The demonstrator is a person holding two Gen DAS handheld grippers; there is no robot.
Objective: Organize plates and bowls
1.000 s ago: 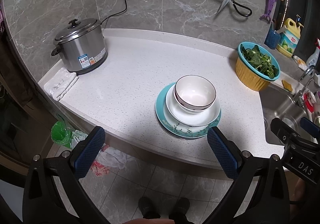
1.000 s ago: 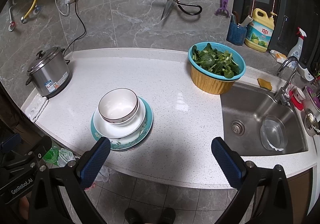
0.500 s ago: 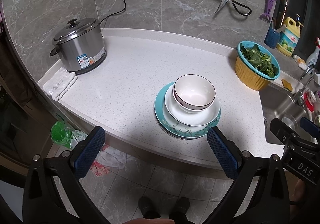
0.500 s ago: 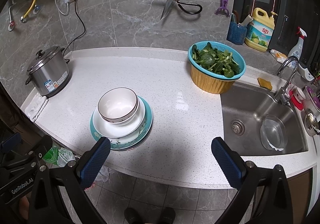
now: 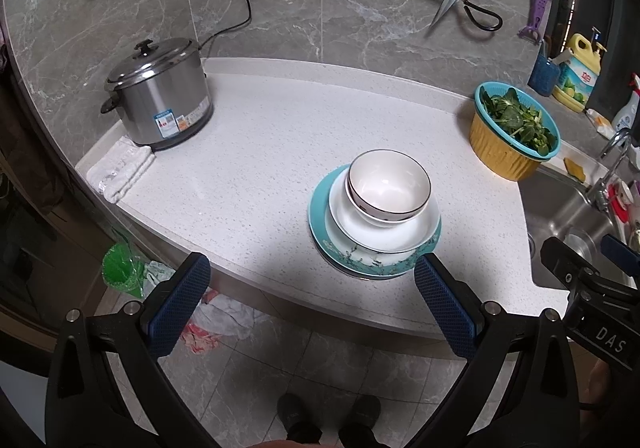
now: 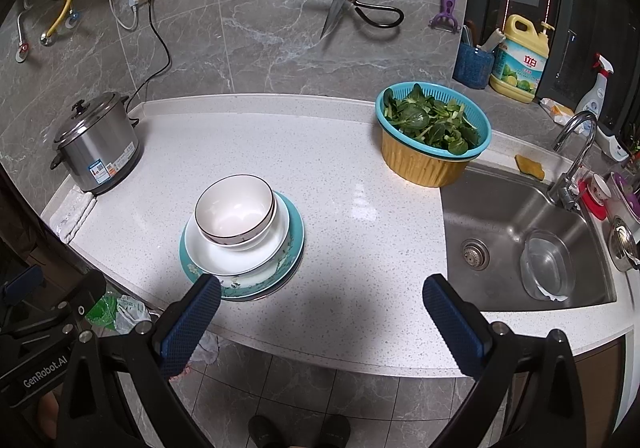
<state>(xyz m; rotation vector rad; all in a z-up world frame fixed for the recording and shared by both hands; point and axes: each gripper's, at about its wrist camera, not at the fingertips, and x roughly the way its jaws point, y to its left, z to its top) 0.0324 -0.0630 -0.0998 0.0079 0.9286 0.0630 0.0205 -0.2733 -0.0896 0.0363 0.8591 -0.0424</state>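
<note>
Bowls and plates sit in one stack on the counter (image 5: 280, 152), just ahead of our left gripper (image 5: 308, 300) and beyond the left finger of our right gripper (image 6: 320, 312). Every piece is round and faces mouth up, so we see no long axis. A dark-rimmed bowl (image 5: 389, 188) nests in what seems a second bowl, mostly hidden; under them lie a white plate (image 5: 384, 232) and a teal plate (image 5: 320, 216), whose near edge our left gripper's right finger partly covers. Both grippers hang spread wide, holding nothing. Ahead of the right gripper, a teal basket (image 6: 434, 130) holds leafy greens; the sink (image 6: 520, 232) holds a clear container.
</note>
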